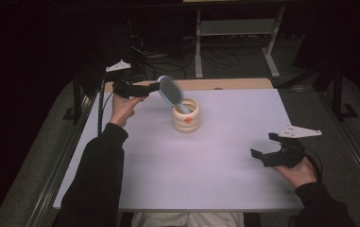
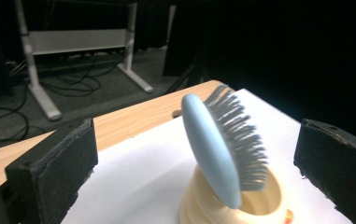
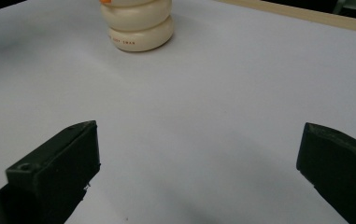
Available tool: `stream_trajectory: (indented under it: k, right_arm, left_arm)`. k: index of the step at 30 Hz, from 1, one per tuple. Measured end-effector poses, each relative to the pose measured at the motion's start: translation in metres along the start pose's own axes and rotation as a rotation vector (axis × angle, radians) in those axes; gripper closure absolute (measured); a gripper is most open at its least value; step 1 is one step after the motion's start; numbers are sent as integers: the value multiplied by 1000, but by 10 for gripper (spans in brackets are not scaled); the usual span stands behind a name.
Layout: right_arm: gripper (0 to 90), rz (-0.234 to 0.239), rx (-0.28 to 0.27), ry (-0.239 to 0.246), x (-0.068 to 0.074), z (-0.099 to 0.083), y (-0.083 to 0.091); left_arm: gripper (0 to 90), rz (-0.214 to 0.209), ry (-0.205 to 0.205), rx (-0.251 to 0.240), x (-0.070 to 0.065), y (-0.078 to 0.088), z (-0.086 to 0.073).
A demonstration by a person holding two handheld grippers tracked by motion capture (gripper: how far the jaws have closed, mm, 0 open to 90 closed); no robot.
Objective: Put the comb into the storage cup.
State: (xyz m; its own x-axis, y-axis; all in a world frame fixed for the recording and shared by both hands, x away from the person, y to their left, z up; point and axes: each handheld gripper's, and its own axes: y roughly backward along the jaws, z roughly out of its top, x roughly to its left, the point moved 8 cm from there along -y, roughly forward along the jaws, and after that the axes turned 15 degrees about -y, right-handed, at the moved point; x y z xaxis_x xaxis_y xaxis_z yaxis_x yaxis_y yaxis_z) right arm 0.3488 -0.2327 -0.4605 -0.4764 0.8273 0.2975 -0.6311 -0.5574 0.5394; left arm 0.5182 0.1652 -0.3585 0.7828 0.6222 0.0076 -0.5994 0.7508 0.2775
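High view, from left to right: the person's left arm in a dark sleeve reaches up the left side of the white table [image 1: 215, 179], and the left gripper [image 1: 152, 87] is held level above the table's far left corner, pointing right at the head of the pale blue oval hairbrush with grey bristles [image 1: 170, 91]. Its jaws stand wide apart and nothing is clamped between them; the tips sit just beside the brush head, and whether they touch it cannot be told from here. The hairbrush stands tilted, handle down inside the cream ribbed ceramic cup [image 1: 186, 119], head leaning up and to the left over the rim. The cup stands on the table slightly left of centre, toward the far edge, with a small orange mark on its front. Beyond the white surface a strip of light wooden tabletop [image 1: 225, 83] shows.

Left gripper view: both black padded jaws are spread to either side, and the hairbrush [image 2: 222, 144] stands between and beyond them, clear of both pads, rising from the cup [image 2: 259, 205].

Far right in the high view, the right gripper [image 1: 262, 146] rests low near the table's right edge, jaws apart and holding nothing. Right gripper view: the open jaws frame bare white table, with the cup [image 3: 138, 28] well apart ahead.
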Motion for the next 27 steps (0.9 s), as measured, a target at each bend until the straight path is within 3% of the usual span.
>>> stream_trajectory:
  k: [7,15,20,27]
  right_arm:
    - [0,4,-3,1,0,1,0]
    - [0,1,-3,5,0,1,1]
    - [0,-3,-3,7,0,1,1]
    - [0,-2,3,8,1,0,0]
  left_arm:
    - [0,14,-6,-2,11,27,-3]
    - [0,20,-48,49,12,50,-17]
    - [0,-8,-48,53,5,59,-18]
    - [0,-24,-83,35,-9,71,-18]
